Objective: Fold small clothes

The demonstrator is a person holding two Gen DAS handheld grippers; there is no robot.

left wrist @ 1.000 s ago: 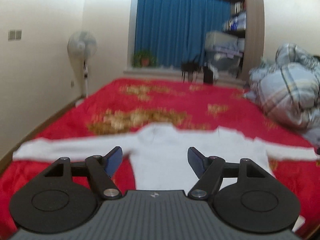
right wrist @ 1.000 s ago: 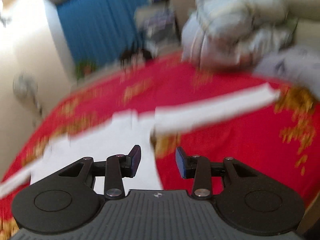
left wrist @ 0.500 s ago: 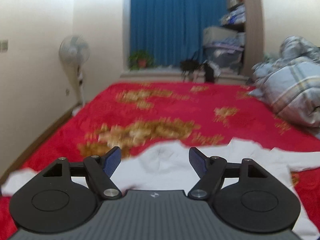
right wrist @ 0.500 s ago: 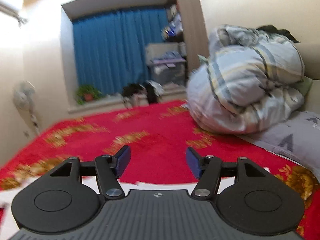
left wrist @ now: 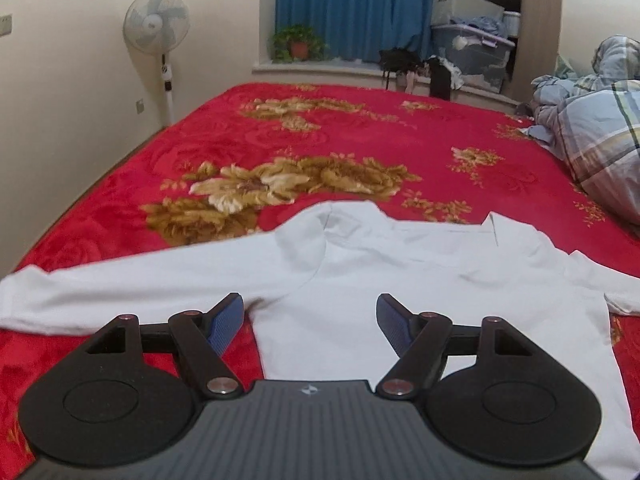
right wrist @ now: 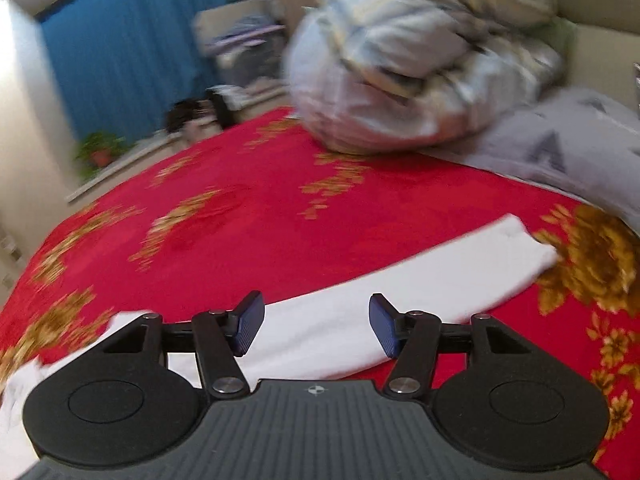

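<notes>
Jaws of both the left gripper [left wrist: 310, 320] and right gripper [right wrist: 317, 328] stand wide and empty, the right having just been closing, over the white top [left wrist: 400, 280] spread on the bed [left wrist: 320, 132]; pinch each sleeve near its cuff.

red bed [left wrist: 360, 140], white shirt [left wrist: 400, 280] (spread flat), quilt [left wrist: 600, 128]

The white shirt [left wrist: 360, 280] in front of the left gripper [left wrist: 310, 320] is smooth, thin cloth. The red blanket [left wrist: 320, 136] beyond it looks soft and fuzzy. The gripper's black plastic is matt, with ridged blue pads [left wrist: 228, 320].
</notes>
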